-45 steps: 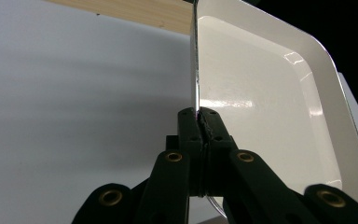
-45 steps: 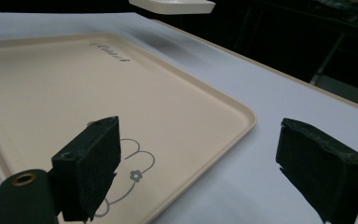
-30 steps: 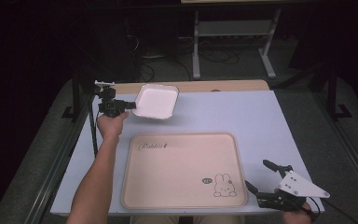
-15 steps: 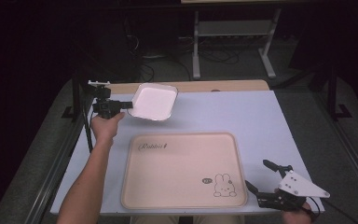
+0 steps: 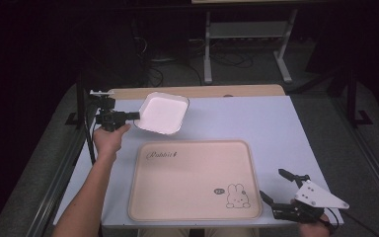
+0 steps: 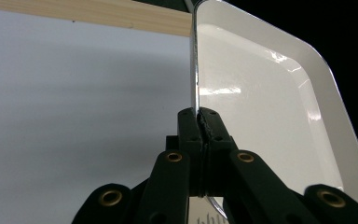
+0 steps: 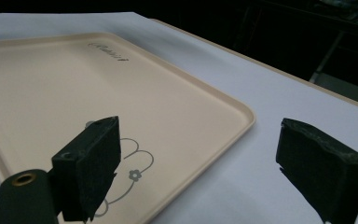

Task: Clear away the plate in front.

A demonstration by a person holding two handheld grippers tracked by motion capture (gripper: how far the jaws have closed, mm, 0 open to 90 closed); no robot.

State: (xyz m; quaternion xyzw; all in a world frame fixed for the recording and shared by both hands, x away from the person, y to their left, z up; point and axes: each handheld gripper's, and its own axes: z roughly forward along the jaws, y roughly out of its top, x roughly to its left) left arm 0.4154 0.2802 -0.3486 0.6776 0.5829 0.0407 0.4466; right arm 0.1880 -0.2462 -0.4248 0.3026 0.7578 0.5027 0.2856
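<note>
Dark floor and a metal stand lay behind the white surface (image 5: 276, 123), where a tan tray (image 5: 187, 182) with a little rabbit picture sat near the front. Up by the far left corner, the left gripper (image 5: 131, 116) had its fingers pinched tight on the thin rim of a white dish (image 5: 163, 113), which was lifted off the surface and tipped, well apart from the tray. The right gripper (image 5: 284, 190) rested by the tray's near right corner with its fingers spread wide and nothing between them. That pinch looked small, only on one edge, so the dish might swing or slip out if the hand turned fast, and it might then hit the surface or the tray's rim. It also might land crooked if it came down while tipped. The dish's underside was hidden, and the left gripper view cut off its near corner behind the black fingers. Writing on the tray was too small to read well, and the room behind was too dark to make out.
</note>
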